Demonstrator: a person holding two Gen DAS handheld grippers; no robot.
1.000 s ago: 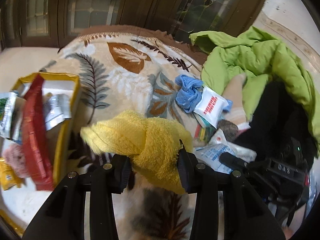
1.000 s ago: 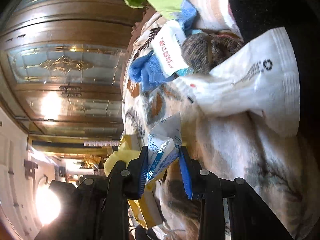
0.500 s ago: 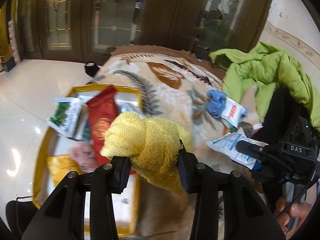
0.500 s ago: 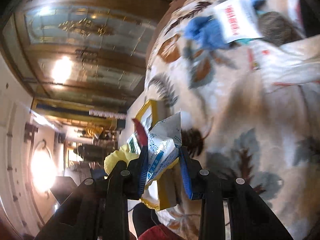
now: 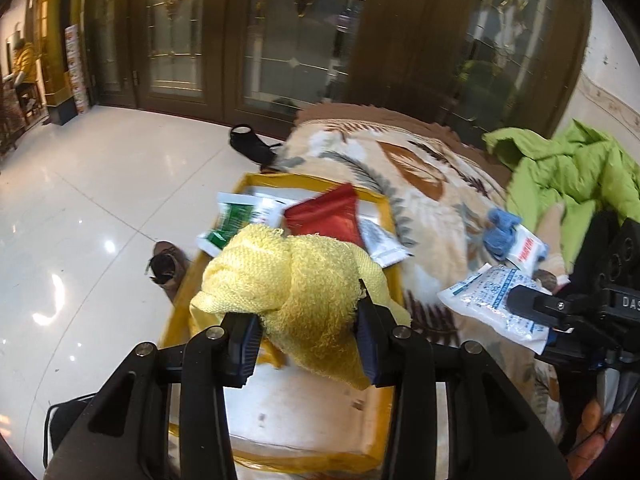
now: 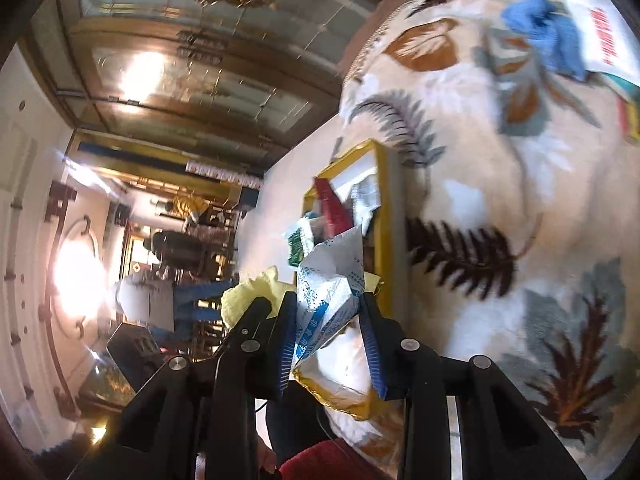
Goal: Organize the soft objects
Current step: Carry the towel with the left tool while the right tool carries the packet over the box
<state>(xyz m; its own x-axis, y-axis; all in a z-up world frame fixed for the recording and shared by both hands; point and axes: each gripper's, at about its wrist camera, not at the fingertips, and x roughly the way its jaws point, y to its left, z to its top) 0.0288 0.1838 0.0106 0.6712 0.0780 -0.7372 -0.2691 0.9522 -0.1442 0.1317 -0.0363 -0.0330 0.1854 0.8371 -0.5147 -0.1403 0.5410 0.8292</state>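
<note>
Now hovering over the box (image 5: pixel 390 216), not over the blanket (image 5: pixel 436 200) as a second back. Left tongs (image 5: pixel 308 338) clamped narrow on the towel (image 5: pixel 296 280), a yellow knitted bundle bulging out above and below the pads, one loose corner drooping toward the box floor. Right tongs (image 6: pixel 326 334) pinched on the pouch (image 6: pixel 332 280), white with blue print, crumpled to a peak between the pads; same pouch seen off to the right of the left tongs, held in the air beside the box rim. Both loads carried away from the pile and brought to the box, so likely near the drop, with release as the step to come.

Ahead of the left tongs, inside the box: a red packet (image 5: pixel 326 216) standing up, a green-and-white packet (image 5: pixel 230 226) leaning over the far-left rim, a silver sachet (image 5: pixel 384 246) over the right rim. Directly below the towel, bare box floor, so room for it there.

Further right of the left tongs, on the blanket: a blue cloth (image 5: pixel 500 232) touching a white packet with red print (image 5: pixel 526 250), with a green jacket (image 5: pixel 568 176) beyond. Those not yet sorted, by the look of it.

Towel soft and floppy, likely to sag and spread on release; pouch slick and creased, likely to slide.
</note>
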